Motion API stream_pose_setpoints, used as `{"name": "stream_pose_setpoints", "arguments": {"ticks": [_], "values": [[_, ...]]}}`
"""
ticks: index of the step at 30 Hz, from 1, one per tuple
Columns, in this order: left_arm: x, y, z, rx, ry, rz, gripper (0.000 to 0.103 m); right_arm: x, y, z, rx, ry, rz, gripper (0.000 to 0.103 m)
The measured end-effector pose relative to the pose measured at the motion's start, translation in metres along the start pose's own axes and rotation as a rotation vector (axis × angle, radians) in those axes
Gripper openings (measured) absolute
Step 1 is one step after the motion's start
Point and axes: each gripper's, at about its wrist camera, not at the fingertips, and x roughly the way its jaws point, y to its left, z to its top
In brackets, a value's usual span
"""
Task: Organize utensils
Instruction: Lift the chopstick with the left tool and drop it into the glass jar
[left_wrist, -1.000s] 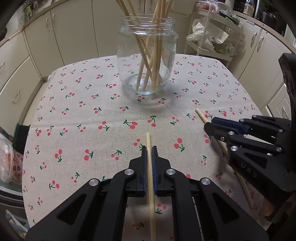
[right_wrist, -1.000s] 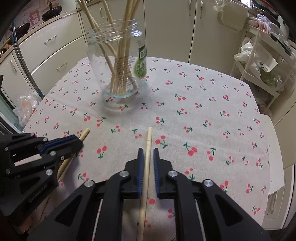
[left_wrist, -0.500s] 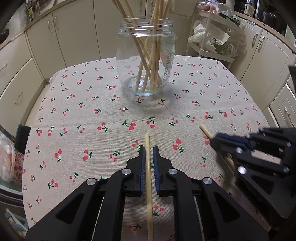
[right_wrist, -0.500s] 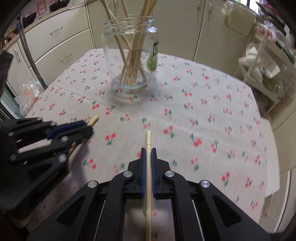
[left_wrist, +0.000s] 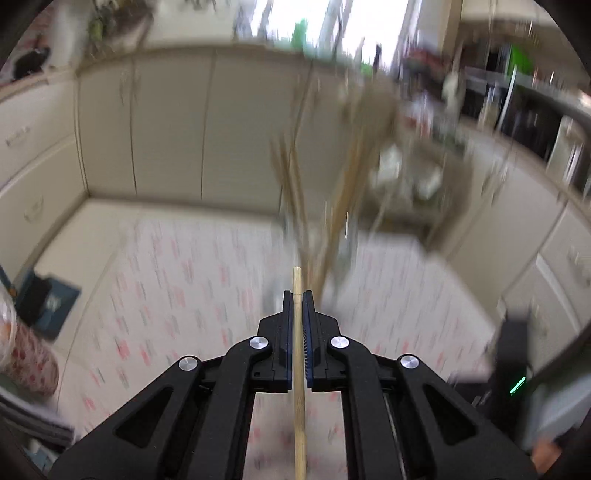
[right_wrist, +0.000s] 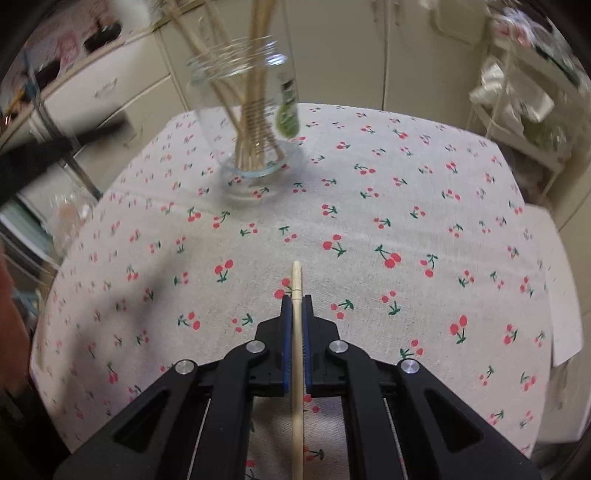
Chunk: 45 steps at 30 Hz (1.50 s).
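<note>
My left gripper (left_wrist: 297, 295) is shut on a wooden chopstick (left_wrist: 297, 332) and holds it high above the table; its tip points toward the blurred chopsticks (left_wrist: 295, 199) that stand in the glass jar. My right gripper (right_wrist: 295, 299) is shut on another wooden chopstick (right_wrist: 296, 332) and holds it above the cherry-print tablecloth (right_wrist: 406, 206). The glass jar (right_wrist: 251, 122) with several chopsticks stands at the table's far left in the right wrist view. The left wrist view is heavily blurred by motion.
Cream kitchen cabinets (left_wrist: 147, 129) stand behind the table. A white wire rack with bags (right_wrist: 524, 107) stands at the far right. A dark blurred shape, likely the left gripper's body (right_wrist: 55, 155), crosses the left edge of the right wrist view.
Both grippers have lifted their chopsticks off the table. The left one has risen fast and tilted up toward the jar's top. The right one has moved a little closer to the jar.
</note>
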Motion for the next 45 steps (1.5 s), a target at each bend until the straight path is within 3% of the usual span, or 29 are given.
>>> {"name": "stream_pose_setpoints", "arguments": {"ticks": [3, 7, 14, 20, 30, 37, 45], "values": [[-0.025, 0.000, 0.035, -0.031, -0.177, -0.025, 0.004, -0.004, -0.008, 0.002, 0.069, -0.026, 0.043, 0.006], [-0.037, -0.006, 0.065, -0.073, -0.343, -0.020, 0.005, -0.010, -0.016, 0.005, 0.135, -0.064, 0.080, 0.006], [-0.019, -0.021, 0.095, -0.144, -0.517, 0.008, 0.005, -0.015, -0.023, 0.008, 0.205, -0.105, 0.130, 0.006], [0.014, -0.034, 0.108, -0.146, -0.591, 0.057, 0.005, -0.018, -0.025, 0.009, 0.222, -0.117, 0.143, 0.006], [0.050, -0.041, 0.097, -0.128, -0.677, 0.150, 0.005, -0.019, -0.026, 0.009, 0.225, -0.119, 0.156, 0.006], [0.062, -0.052, 0.081, -0.050, -0.684, 0.176, 0.005, -0.019, -0.026, 0.008, 0.231, -0.117, 0.167, 0.006], [0.070, -0.048, 0.062, -0.027, -0.650, 0.173, 0.005, -0.020, -0.027, 0.008, 0.233, -0.124, 0.167, 0.006]]}}
